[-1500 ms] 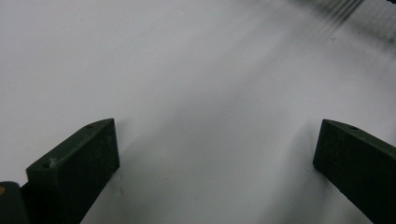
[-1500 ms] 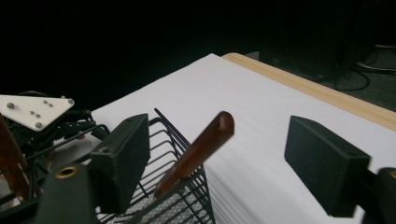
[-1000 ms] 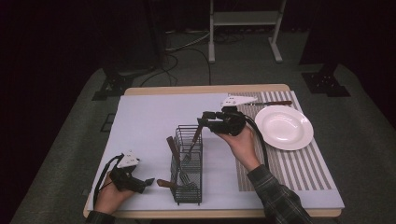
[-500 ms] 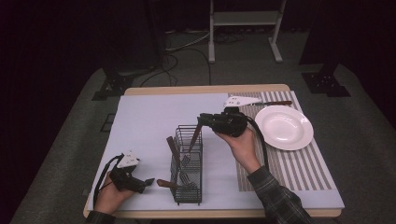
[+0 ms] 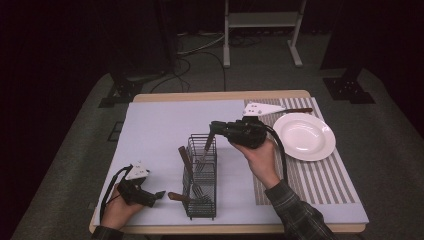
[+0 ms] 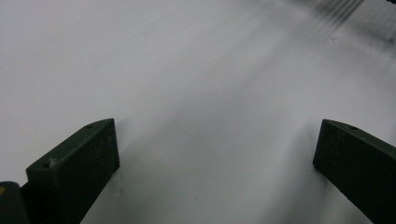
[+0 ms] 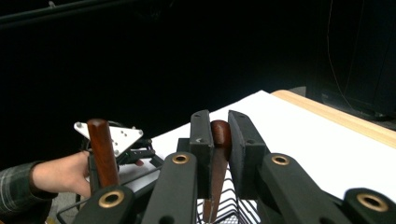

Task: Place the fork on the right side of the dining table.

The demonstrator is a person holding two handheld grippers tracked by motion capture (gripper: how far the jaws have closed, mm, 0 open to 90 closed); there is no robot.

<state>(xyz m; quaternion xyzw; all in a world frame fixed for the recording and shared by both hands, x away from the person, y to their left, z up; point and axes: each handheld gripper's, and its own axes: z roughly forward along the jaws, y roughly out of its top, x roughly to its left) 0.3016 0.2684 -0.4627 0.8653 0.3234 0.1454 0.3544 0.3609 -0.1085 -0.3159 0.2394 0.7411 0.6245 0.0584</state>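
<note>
A black wire cutlery basket [image 5: 201,210] stands in the middle of the white table cover. My right gripper [image 5: 214,126] hovers over its far end, pointing left. Its jaws have just been closing and are shut on the brown wooden handle [image 5: 208,142] of a utensil that reaches down into the basket. In the right gripper view that handle [image 7: 220,135] is clamped between the pads [image 7: 201,135]. A second wooden handle [image 5: 183,155] stands in the basket, and a third [image 5: 176,196] pokes out near its front. My left gripper [image 5: 159,194] rests open at the front left, nothing between its fingers [image 6: 81,163].
A white plate [image 5: 304,136] lies on a striped placemat [image 5: 310,182] at the right. A dark utensil [image 5: 296,110] lies beyond the plate. The table's front edge runs close under the left hand and the basket.
The right gripper's jaws have closed onto the brown handle, and the gripper has shifted slightly left and up with it. The left hand has stayed where it was.
</note>
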